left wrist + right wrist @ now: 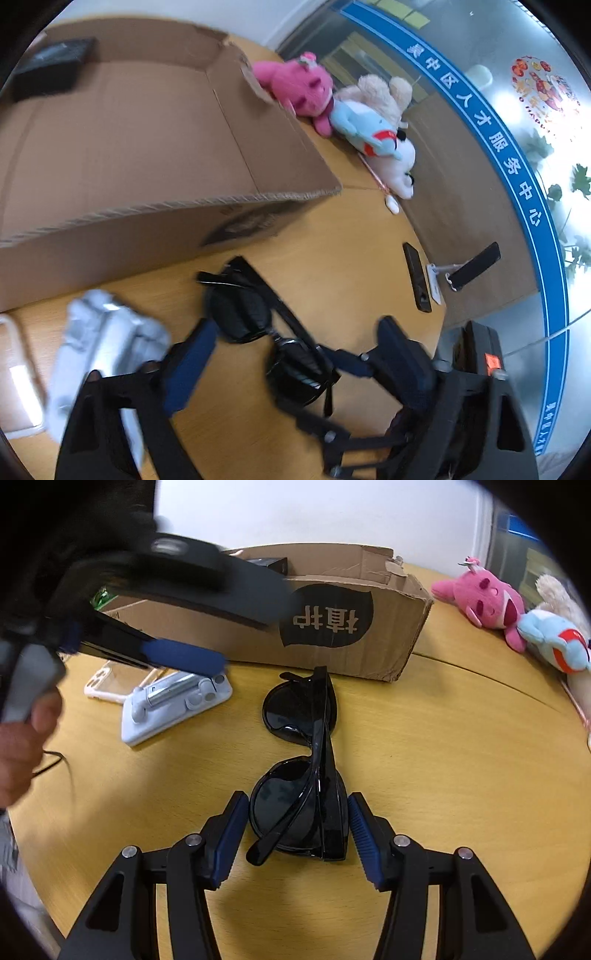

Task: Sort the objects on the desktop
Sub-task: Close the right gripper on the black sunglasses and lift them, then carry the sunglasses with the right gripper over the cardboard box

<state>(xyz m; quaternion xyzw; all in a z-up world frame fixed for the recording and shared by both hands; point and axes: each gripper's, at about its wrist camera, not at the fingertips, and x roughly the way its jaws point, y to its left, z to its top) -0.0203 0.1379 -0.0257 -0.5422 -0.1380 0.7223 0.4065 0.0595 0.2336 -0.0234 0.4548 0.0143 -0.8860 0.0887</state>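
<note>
You are bracketing the folded black plastic sunglasses [301, 771] with your right gripper [295, 834]: its jaws are standing apart, one blue ribbed pad on each side of the near lens, and neither pad is touching the frame yet as far as the right wrist view shows. The sunglasses are lying flat on the round wooden table [461, 760], just in front of the open brown cardboard box [351, 653].

Your left gripper [280, 354] is hovering over the same sunglasses, near the other lens, with its jaws wide apart and gripping nothing; it is blurred, so its exact height is hard to judge.

You are early in the sort, by my reading. The box is holding only a dark flat item [51, 66] in a far corner, and something green seems to show behind your left gripper in the right wrist view. Waiting outside it are the sunglasses, the white fold-out phone stand [173, 705], the clear phone case [107, 683], the pink plush toy [484, 598], the pale blue plush toy [554, 642], the cream plush toy [384, 92] and the black phone [417, 277] near the table edge.

The box's front is bearing a black patch with two pale Chinese characters, upside down. The blue stripe on the glass wall [498, 147] is reading 吴中区人才服务中心.
</note>
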